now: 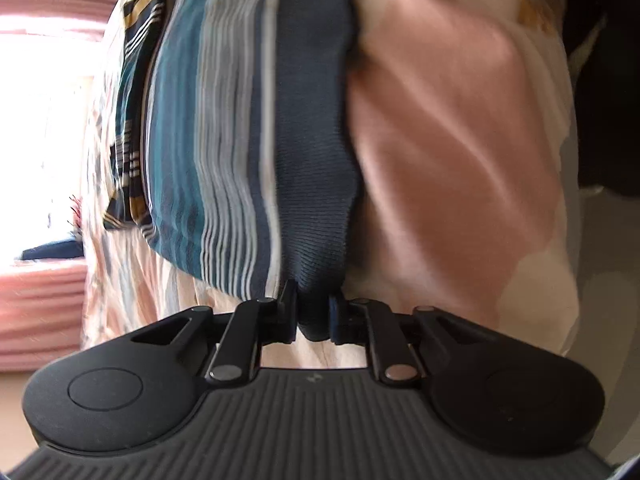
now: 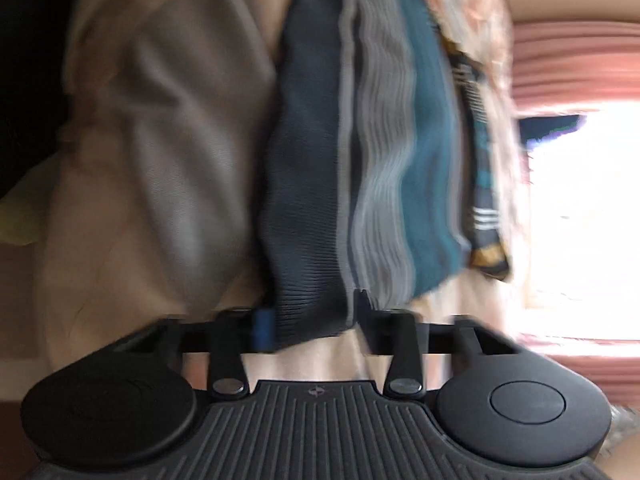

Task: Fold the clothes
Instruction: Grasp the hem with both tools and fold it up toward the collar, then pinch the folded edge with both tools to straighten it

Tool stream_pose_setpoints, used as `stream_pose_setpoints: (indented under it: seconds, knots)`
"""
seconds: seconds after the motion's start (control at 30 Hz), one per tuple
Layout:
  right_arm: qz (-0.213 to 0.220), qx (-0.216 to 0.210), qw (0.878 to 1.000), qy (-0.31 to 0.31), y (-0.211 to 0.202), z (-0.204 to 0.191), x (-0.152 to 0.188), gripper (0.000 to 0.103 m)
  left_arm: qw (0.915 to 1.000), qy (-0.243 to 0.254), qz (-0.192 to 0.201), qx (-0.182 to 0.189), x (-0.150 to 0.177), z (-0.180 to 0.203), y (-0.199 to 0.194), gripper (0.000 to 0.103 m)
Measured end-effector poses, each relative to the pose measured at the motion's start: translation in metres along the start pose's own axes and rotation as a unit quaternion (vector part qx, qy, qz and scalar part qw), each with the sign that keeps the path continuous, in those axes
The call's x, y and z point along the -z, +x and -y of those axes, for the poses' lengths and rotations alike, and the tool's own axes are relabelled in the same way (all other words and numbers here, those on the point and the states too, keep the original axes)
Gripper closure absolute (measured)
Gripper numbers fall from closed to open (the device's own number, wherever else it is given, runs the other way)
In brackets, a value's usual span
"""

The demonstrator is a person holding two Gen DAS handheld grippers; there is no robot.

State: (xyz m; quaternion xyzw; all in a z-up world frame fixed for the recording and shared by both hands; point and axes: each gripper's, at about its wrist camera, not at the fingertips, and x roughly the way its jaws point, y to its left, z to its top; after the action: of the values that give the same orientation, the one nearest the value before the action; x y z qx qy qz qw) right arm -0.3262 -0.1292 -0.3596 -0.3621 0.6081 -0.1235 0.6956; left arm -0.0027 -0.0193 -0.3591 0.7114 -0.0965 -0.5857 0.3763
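A pink and cream patterned bedsheet (image 1: 452, 132) fills the background of both wrist views, rumpled into soft folds, with a pink pleated curtain (image 1: 40, 312) and a blown-out bright window (image 1: 44, 128) at the outer edge of each picture.

The left gripper (image 1: 314, 316) has its two black fingers (image 1: 289, 312) drawn in narrow on a bunched corner of the dark navy ribbed hem band (image 1: 316, 152) of a knitted garment. The cloth is pinched between the pads and bulges out just below them. From that grip the striped knit sweater (image 1: 224, 140), navy with teal, grey and white stripes, runs away from the camera across the sheet, the ribbed band on its right side and the stripes to the left. Beyond the stripes lies a navy patterned piece with mustard and white markings (image 1: 134, 120); whether it is part of the same garment or another one cannot be told.

The right gripper (image 2: 314, 320) is likewise clamped narrow on the same ribbed band (image 2: 308, 160), the fabric wedged between its black fingers (image 2: 366, 312). This view is motion-blurred. Here the stripes (image 2: 400, 160) lie to the right of the band, the bedsheet (image 2: 160, 140) to the left, the curtain (image 2: 576, 60) and window (image 2: 580, 220) at far right.
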Motion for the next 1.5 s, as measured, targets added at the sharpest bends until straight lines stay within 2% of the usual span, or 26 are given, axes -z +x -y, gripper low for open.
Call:
stream_pose_setpoints:
  seconds: [0.1, 0.17, 0.27, 0.33, 0.4, 0.5, 0.6, 0.7, 0.73, 0.77, 0.8, 0.87, 0.93, 1.0, 1.03, 1.07, 1.1, 1.13, 1.17, 1.23, 1.27, 1.3, 1.37, 1.4, 1.47, 1.5]
  knots:
    - [0.008, -0.057, 0.998, 0.038, -0.004, 0.028, 0.007, 0.1, 0.9978, -0.044, 0.012, 0.049, 0.004, -0.036, -0.01, 0.094]
    - [0.008, -0.103, 0.991, 0.09, -0.004, 0.064, 0.011, 0.101, 0.9904, -0.1, 0.018, 0.094, 0.007, -0.073, -0.014, 0.095]
    - [0.007, -0.171, 0.965, 0.196, 0.001, 0.131, 0.019, 0.102, 0.9684, -0.197, 0.028, 0.15, 0.013, -0.14, -0.011, 0.095]
    - [0.003, -0.196, 0.945, 0.261, 0.011, 0.177, 0.027, 0.103, 0.9529, -0.251, 0.034, 0.167, 0.017, -0.181, -0.002, 0.095]
    - [-0.002, -0.206, 0.926, 0.318, 0.026, 0.219, 0.034, 0.103, 0.9356, -0.305, 0.039, 0.174, 0.021, -0.222, 0.015, 0.095]
    - [-0.013, -0.198, 0.903, 0.38, 0.063, 0.275, 0.04, 0.103, 0.902, -0.389, 0.039, 0.184, 0.029, -0.285, 0.06, 0.095]
    - [-0.036, -0.195, 0.877, 0.437, 0.107, 0.311, 0.042, 0.103, 0.8689, -0.45, 0.007, 0.205, 0.031, -0.32, 0.121, 0.088]
    - [-0.091, -0.21, 0.839, 0.493, 0.16, 0.325, 0.043, 0.095, 0.8321, -0.508, -0.036, 0.22, 0.036, -0.333, 0.17, 0.083]
    - [-0.113, -0.204, 0.83, 0.507, 0.172, 0.324, 0.041, 0.077, 0.8123, -0.535, -0.032, 0.23, 0.044, -0.334, 0.174, 0.081]
    - [-0.133, -0.194, 0.822, 0.519, 0.179, 0.322, 0.041, 0.067, 0.7914, -0.562, -0.028, 0.24, 0.051, -0.335, 0.178, 0.076]
    - [-0.137, -0.188, 0.81, 0.538, 0.18, 0.32, 0.042, 0.061, 0.7692, -0.588, -0.024, 0.249, 0.059, -0.336, 0.182, 0.072]
    - [-0.117, -0.188, 0.777, 0.59, 0.17, 0.315, 0.052, 0.061, 0.713, -0.643, -0.011, 0.28, 0.08, -0.331, 0.181, 0.07]
    - [-0.096, -0.202, 0.719, 0.658, 0.159, 0.31, 0.07, 0.051, 0.6577, -0.692, -0.005, 0.298, 0.1, -0.318, 0.171, 0.067]
    - [-0.077, -0.213, 0.659, 0.717, 0.151, 0.302, 0.089, 0.051, 0.6109, -0.727, 0.001, 0.313, 0.112, -0.309, 0.168, 0.063]
    - [-0.071, -0.218, 0.63, 0.742, 0.149, 0.298, 0.097, 0.05, 0.5955, -0.739, -0.003, 0.315, 0.113, -0.306, 0.171, 0.063]
    - [-0.065, -0.223, 0.604, 0.762, 0.147, 0.294, 0.103, 0.05, 0.5887, -0.744, -0.014, 0.316, 0.112, -0.303, 0.178, 0.063]
    - [-0.064, -0.227, 0.587, 0.774, 0.147, 0.29, 0.107, 0.05, 0.5911, -0.741, -0.024, 0.317, 0.107, -0.302, 0.184, 0.069]
    - [-0.067, -0.23, 0.581, 0.778, 0.151, 0.289, 0.107, 0.051, 0.5976, -0.737, -0.028, 0.314, 0.102, -0.301, 0.187, 0.074]
    - [-0.069, -0.231, 0.586, 0.774, 0.156, 0.29, 0.105, 0.052, 0.6076, -0.73, -0.028, 0.312, 0.096, -0.303, 0.188, 0.092]
    - [-0.066, -0.23, 0.603, 0.761, 0.163, 0.293, 0.099, 0.08, 0.6395, -0.709, -0.019, 0.296, 0.086, -0.307, 0.179, 0.096]
    - [-0.062, -0.225, 0.61, 0.758, 0.164, 0.294, 0.097, 0.085, 0.6544, -0.7, -0.012, 0.287, 0.082, -0.31, 0.173, 0.096]
    - [-0.056, -0.216, 0.615, 0.756, 0.162, 0.296, 0.096, 0.093, 0.6594, -0.697, -0.006, 0.281, 0.082, -0.311, 0.168, 0.096]
    - [-0.048, -0.2, 0.626, 0.752, 0.157, 0.3, 0.094, 0.094, 0.6695, -0.692, 0.006, 0.269, 0.081, -0.313, 0.156, 0.095]
    - [-0.048, -0.194, 0.635, 0.746, 0.152, 0.302, 0.092, 0.094, 0.6808, -0.684, 0.005, 0.263, 0.08, -0.312, 0.153, 0.093]
    - [-0.051, -0.193, 0.636, 0.746, 0.149, 0.302, 0.089, 0.089, 0.6809, -0.682, 0.0, 0.267, 0.076, -0.31, 0.159, 0.09]
    - [-0.053, -0.194, 0.637, 0.745, 0.15, 0.301, 0.087, 0.08, 0.6808, -0.681, -0.002, 0.269, 0.074, -0.308, 0.162, 0.09]
